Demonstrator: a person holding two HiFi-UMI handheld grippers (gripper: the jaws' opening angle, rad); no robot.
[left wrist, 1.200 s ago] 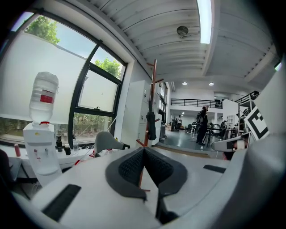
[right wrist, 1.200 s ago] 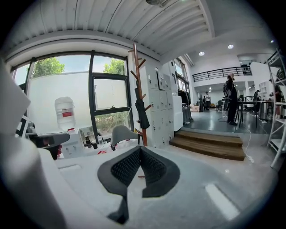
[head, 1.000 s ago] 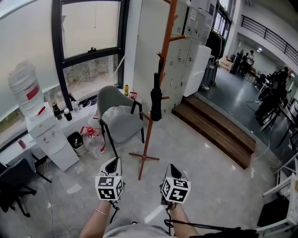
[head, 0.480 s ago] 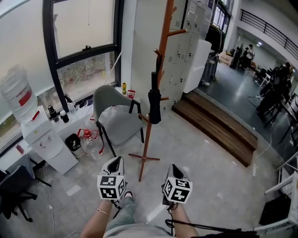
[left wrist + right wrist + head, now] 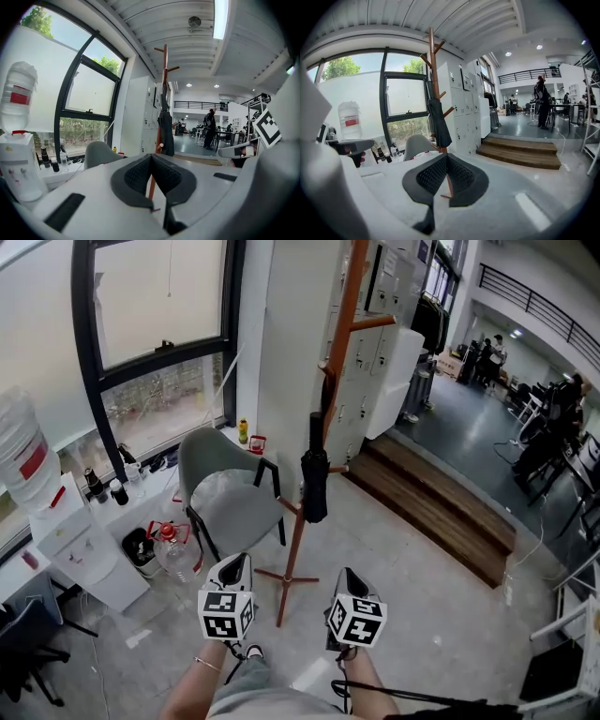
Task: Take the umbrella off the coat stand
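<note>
A large black-framed window point(image 5: 159, 334) fills the wall ahead and to the left of the left gripper point(image 5: 233, 562). A bank of white lockers point(image 5: 380, 352) stands ahead of the right gripper point(image 5: 349, 574), beyond the stand. Wide wooden steps point(image 5: 441, 507) run ahead and off to the right of the right gripper, leading to a dark-floored hall where people stand in the distance.

The wooden coat stand point(image 5: 335, 362) rises straight ahead of both grippers. Its feet rest on the pale floor just beyond the tips, between the two. A grey chair point(image 5: 220, 502) sits ahead of the left gripper, just left of the stand's pole. A white water dispenser point(image 5: 80, 549) with a big bottle point(image 5: 19, 451) on top stands well to the left of the left gripper.

The black folded umbrella point(image 5: 314, 479) hangs upright from a peg on the stand, close against the pole. It is ahead of and above both grippers, well apart from them. In the left gripper view it lies just right of the jaw line, and in the right gripper view just left of it.

Both grippers are held side by side, low in the head view. The left gripper's pads point(image 5: 136, 176) meet at their tips with nothing held. The right gripper's pads point(image 5: 432, 174) are likewise pressed together and empty.

A red-capped jug point(image 5: 169, 549) stands on the floor left of the chair.
</note>
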